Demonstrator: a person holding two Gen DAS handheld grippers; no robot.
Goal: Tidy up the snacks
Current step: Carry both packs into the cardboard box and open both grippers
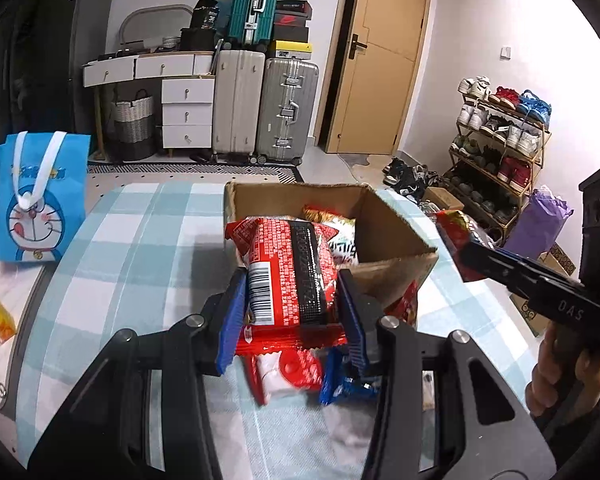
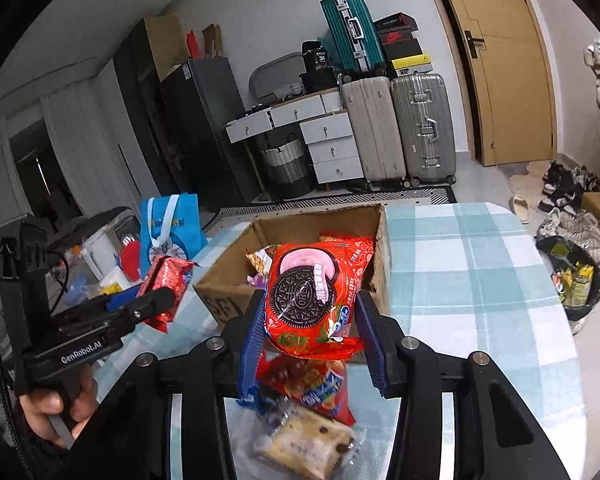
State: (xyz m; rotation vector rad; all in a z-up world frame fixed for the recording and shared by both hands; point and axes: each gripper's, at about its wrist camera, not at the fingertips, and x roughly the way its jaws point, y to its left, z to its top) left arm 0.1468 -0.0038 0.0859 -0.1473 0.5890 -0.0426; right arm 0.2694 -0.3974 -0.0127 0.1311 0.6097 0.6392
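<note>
So the left gripper [image 1: 292, 300] has a red crinkly snack packet with a barcode and black label strip [image 1: 290, 276] pinched between its blue-padded fingers [image 1: 233, 328], back side facing the camera. The packet pokes forward past the fingertips, over the near edge of the open brown cardboard box [image 1: 396, 232], which already has a couple of red and white snack bags [image 1: 336, 232] inside.

The right gripper [image 2: 310, 320] is clamped on a red Oreo packet with a big cookie picture [image 2: 312, 300], held just ahead of the fingertips right at the box's near wall.

Below the right fingers, on the blue-and-white checked cloth covering the counter [image 2: 460, 280], lie a red biscuit packet [image 2: 316, 388] and a clear-wrapped chocolate chip cookie bar [image 2: 308, 446]. Under the left fingers there's a red and white packet [image 1: 284, 372] beside a blue one [image 1: 346, 380].

Off to the left of the left fingers stands a blue Doraemon tote bag [image 1: 40, 200].
</note>
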